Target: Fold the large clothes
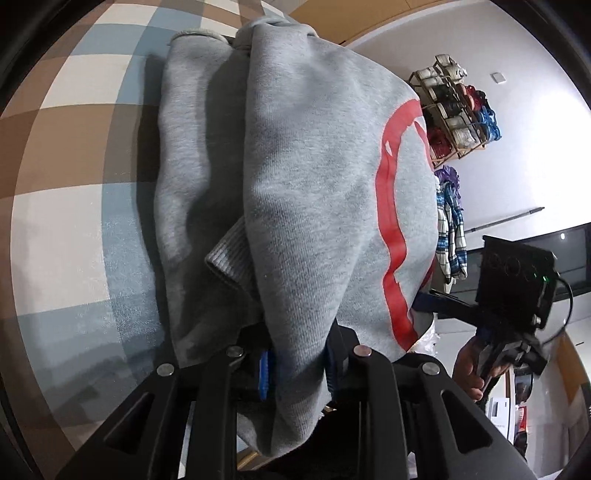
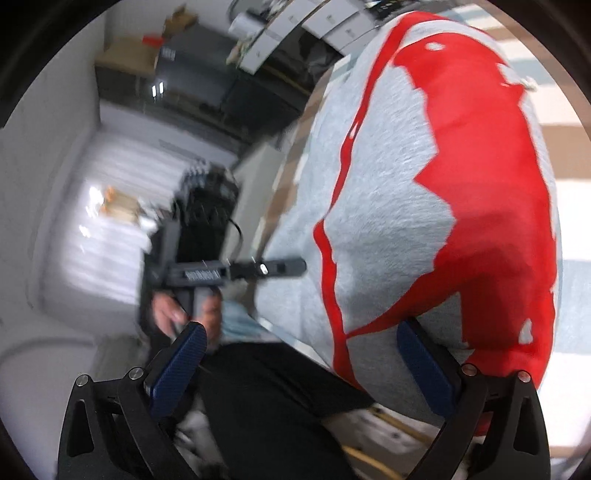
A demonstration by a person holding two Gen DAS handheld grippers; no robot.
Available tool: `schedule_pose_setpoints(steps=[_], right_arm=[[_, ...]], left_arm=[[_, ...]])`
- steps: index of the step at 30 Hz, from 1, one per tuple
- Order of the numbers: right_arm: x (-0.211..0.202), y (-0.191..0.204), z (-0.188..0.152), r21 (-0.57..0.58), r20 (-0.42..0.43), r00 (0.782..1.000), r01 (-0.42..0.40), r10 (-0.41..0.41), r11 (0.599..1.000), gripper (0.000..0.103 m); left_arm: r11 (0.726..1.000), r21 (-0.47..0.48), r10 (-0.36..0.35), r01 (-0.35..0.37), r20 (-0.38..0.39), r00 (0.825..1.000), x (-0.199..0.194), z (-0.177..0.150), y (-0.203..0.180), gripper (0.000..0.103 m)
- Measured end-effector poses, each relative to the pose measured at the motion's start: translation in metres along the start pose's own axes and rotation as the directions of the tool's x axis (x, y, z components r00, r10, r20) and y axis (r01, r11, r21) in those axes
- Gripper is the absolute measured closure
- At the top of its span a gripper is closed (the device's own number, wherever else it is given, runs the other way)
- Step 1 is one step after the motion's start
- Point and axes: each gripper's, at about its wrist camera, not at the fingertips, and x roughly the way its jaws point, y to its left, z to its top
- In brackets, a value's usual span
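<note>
Left gripper (image 1: 297,363) clamped on grey sweatshirt (image 1: 295,192) (red print, no legible writing), right gripper (image 2: 306,354) spread wide, empty.

A checked cloth (image 1: 74,155) of brown, white and pale blue squares covers the surface. Beyond it, against the white wall (image 1: 517,140), stands a wooden rack (image 1: 456,107) of rolled fabrics; below the rack hangs a blue-and-white plaid garment (image 1: 450,236). What may be stacked white boxes (image 2: 295,26) show, blurred.
</note>
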Motion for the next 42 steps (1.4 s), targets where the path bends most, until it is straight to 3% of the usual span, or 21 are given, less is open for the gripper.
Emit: schedule_pose_setpoints(steps=[4, 7, 10, 13, 14, 15, 16, 18, 20, 23, 25, 28, 29, 30, 31, 33, 36, 37, 40, 42], right_arm=[[0.01, 0.005, 0.011, 0.006, -0.077, 0.993, 0.093, -0.092, 0.996, 0.0], [0.013, 0.003, 0.022, 0.032, -0.122, 0.985, 0.124, -0.119, 0.992, 0.0], [0.01, -0.007, 0.026, 0.106, -0.129, 0.988, 0.103, -0.089, 0.989, 0.0], [0.003, -0.019, 0.026, 0.161, -0.119, 0.992, 0.066, -0.047, 0.985, 0.0], [0.002, -0.021, 0.026, 0.174, -0.116, 0.992, 0.059, -0.039, 0.983, 0.0], [0.001, -0.023, 0.025, 0.182, -0.114, 0.993, 0.056, -0.035, 0.982, 0.0], [0.0, -0.024, 0.025, 0.197, -0.109, 0.994, 0.05, -0.029, 0.979, 0.0], [0.0, -0.024, 0.025, 0.231, -0.093, 0.996, 0.033, -0.012, 0.972, 0.0], [-0.003, -0.025, 0.027, 0.259, -0.082, 0.997, 0.013, 0.009, 0.966, 0.0], [-0.006, -0.019, 0.035, 0.293, -0.111, 0.993, 0.0, 0.034, 0.956, 0.0], [-0.014, -0.001, 0.044, 0.236, -0.129, 0.99, 0.084, -0.054, 0.968, 0.0], [-0.031, 0.045, 0.068, 0.029, -0.043, 0.97, 0.239, -0.238, 0.97, 0.0], [-0.033, 0.061, 0.077, -0.048, -0.012, 0.95, 0.311, -0.312, 0.949, 0.0], [-0.033, 0.077, 0.086, -0.126, 0.027, 0.915, 0.403, -0.403, 0.906, 0.0], [-0.027, 0.092, 0.095, -0.203, 0.066, 0.862, 0.505, -0.503, 0.839, 0.0], [-0.007, 0.113, 0.109, -0.327, 0.128, 0.779, 0.617, -0.613, 0.716, 0.0], [0.037, 0.127, 0.129, -0.48, 0.193, 0.662, 0.708, -0.725, 0.518, 0.0], [0.052, 0.124, 0.135, -0.51, 0.19, 0.638, 0.713, -0.746, 0.481, 0.0], [0.089, 0.101, 0.151, -0.55, 0.089, 0.607, 0.691, -0.79, 0.469, 0.0], [0.112, 0.079, 0.156, -0.557, 0.023, 0.559, 0.695, -0.829, 0.453, 0.0]], left_arm=[[1.0, -0.028, -0.013, 0.013, 0.013, 1.0, -0.015, -0.008, 0.011, 0.077], [0.999, -0.047, 0.019, -0.017, 0.034, 0.999, -0.051, -0.022, 0.021, 0.076], [0.998, 0.021, 0.054, -0.057, 0.136, 0.989, -0.083, -0.033, 0.001, 0.076], [0.994, 0.106, -0.029, 0.01, 0.177, 0.984, -0.105, -0.049, -0.025, 0.072], [0.989, 0.142, -0.061, 0.036, 0.177, 0.982, -0.104, -0.054, -0.036, 0.066], [0.985, 0.17, -0.068, 0.036, 0.181, 0.981, -0.099, -0.059, -0.043, 0.051], [0.983, 0.183, -0.053, 0.019, 0.182, 0.982, -0.091, -0.06, -0.047, 0.043], [0.982, 0.174, 0.045, -0.072, 0.156, 0.987, -0.061, -0.059, -0.042, 0.044], [0.987, 0.109, 0.101, -0.115, 0.132, 0.986, -0.035, -0.051, -0.024, 0.044], [0.997, 0.034, 0.061, -0.068, 0.166, 0.984, -0.03, -0.048, -0.006, 0.05], [1.0, 0.008, 0.025, -0.027, 0.173, 0.985, -0.037, -0.05, 0.004, 0.051], [0.998, -0.048, -0.024, 0.033, 0.176, 0.984, -0.043, -0.053, 0.02, 0.056], [0.997, -0.057, -0.039, 0.049, 0.173, 0.984, -0.046, -0.054, 0.027, 0.056], [0.996, -0.065, -0.05, 0.062, 0.171, 0.984, -0.047, -0.055, 0.03, 0.056], [0.996, -0.067, -0.054, 0.066, 0.17, 0.984, -0.049, -0.055, 0.032, 0.056], [0.997, -0.05, -0.043, 0.052, 0.169, 0.985, -0.052, -0.057, 0.03, 0.056], [1.0, -0.003, 0.009, -0.008, 0.173, 0.985, -0.047, -0.057, 0.015, 0.056], [1.0, 0.011, 0.026, -0.028, 0.175, 0.984, -0.041, -0.058, 0.004, 0.056], [0.993, 0.064, 0.087, -0.1, 0.185, 0.979, -0.039, -0.062, -0.007, 0.056], [0.985, 0.098, 0.122, -0.143, 0.19, 0.974, -0.038, -0.064, -0.012, 0.056]])
